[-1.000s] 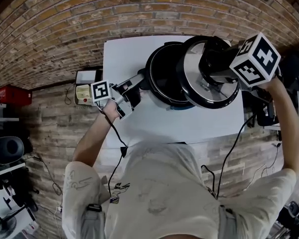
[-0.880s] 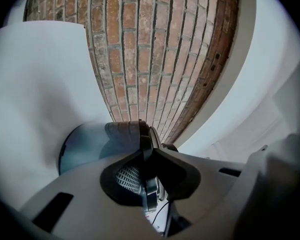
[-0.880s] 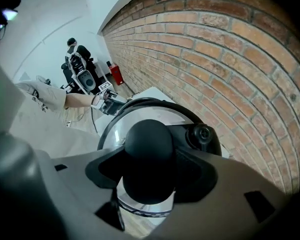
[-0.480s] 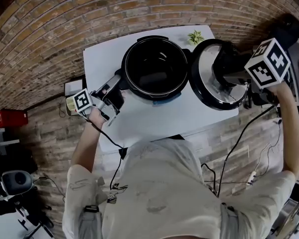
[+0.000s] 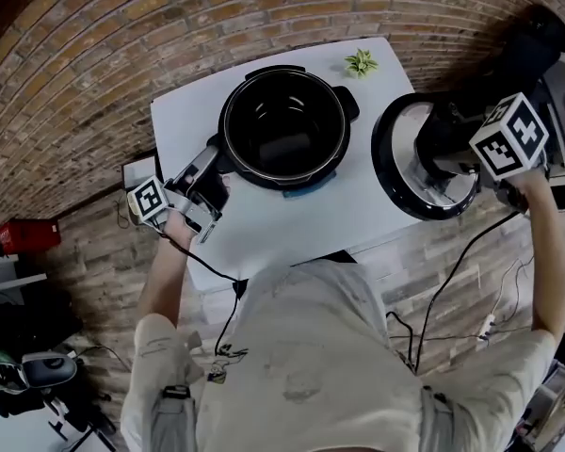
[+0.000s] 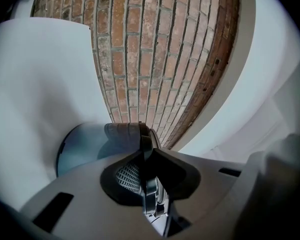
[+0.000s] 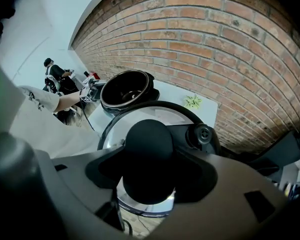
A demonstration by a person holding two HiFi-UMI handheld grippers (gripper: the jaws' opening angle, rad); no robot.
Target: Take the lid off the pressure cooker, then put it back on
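The pressure cooker [image 5: 284, 128] stands open on the white table [image 5: 264, 229], its dark pot showing. My left gripper [image 5: 213, 163] is shut on the cooker's side handle [image 6: 140, 134] at the pot's left; in the left gripper view the thin black handle sits pinched between the jaws [image 6: 146, 156]. The lid [image 5: 407, 179], steel with a black rim, hangs tilted over the table's right edge. My right gripper [image 5: 440, 149] is shut on the lid's round black knob [image 7: 149, 156]. The open pot [image 7: 126, 86] lies beyond the lid [image 7: 140, 115] in the right gripper view.
A small green plant [image 5: 362, 62] sits at the table's far right corner. Black equipment [image 5: 537, 45] stands right of the table, with cables on the brick floor below. A red box [image 5: 24, 236] lies at the far left.
The right gripper carried the lid rightward and a little down, from over the pot to beyond the table's right edge, uncovering the pot. The left gripper kept its hold on the handle.
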